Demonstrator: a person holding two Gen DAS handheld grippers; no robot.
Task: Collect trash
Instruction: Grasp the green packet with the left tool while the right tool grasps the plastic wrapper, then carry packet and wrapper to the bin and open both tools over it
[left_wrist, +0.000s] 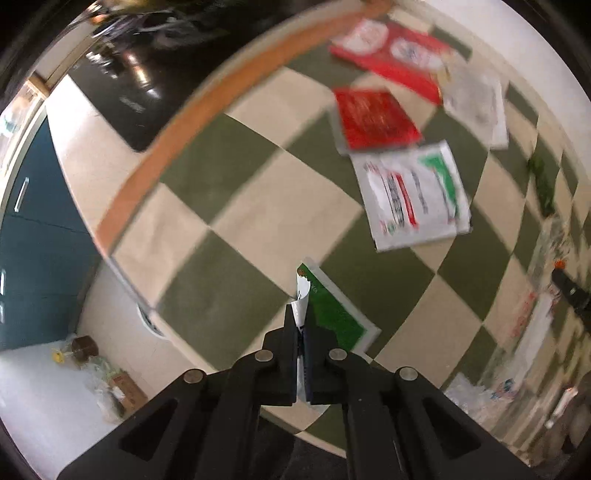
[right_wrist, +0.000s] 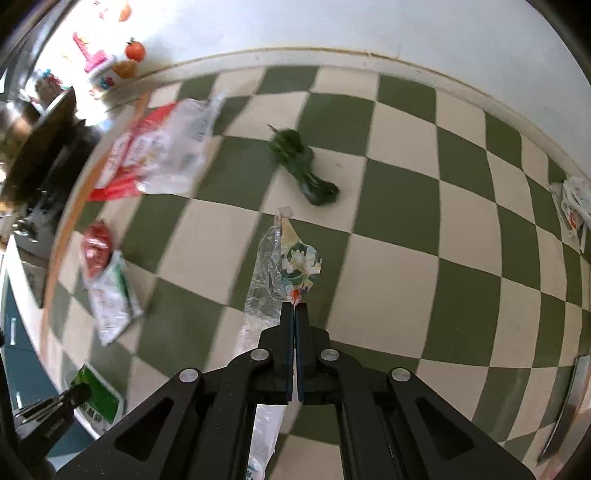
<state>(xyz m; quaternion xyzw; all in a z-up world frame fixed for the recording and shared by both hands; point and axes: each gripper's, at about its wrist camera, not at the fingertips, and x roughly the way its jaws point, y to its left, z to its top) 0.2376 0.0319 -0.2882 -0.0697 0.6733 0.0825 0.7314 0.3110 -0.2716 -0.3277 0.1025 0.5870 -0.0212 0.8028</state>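
Note:
My left gripper (left_wrist: 302, 314) is shut on the edge of a green and white packet (left_wrist: 334, 314) and holds it above the checkered tablecloth (left_wrist: 236, 221). The packet and left gripper also show in the right wrist view (right_wrist: 94, 395). My right gripper (right_wrist: 294, 308) is shut on a crinkled clear wrapper with a printed label (right_wrist: 284, 266), lifted over the cloth. Other trash lies on the cloth: a white packet with red and green print (left_wrist: 413, 195), a red packet (left_wrist: 375, 118), a larger red and white bag (left_wrist: 391, 55) and a pale wrapper (left_wrist: 476, 103).
A dark green leafy vegetable (right_wrist: 303, 168) lies mid-table. A crumpled white wrapper (right_wrist: 572, 206) sits at the right edge. Tomatoes and a carton (right_wrist: 110, 66) stand at the far left corner. The table's orange edge (left_wrist: 207, 110) borders a black counter; floor and a box lie below.

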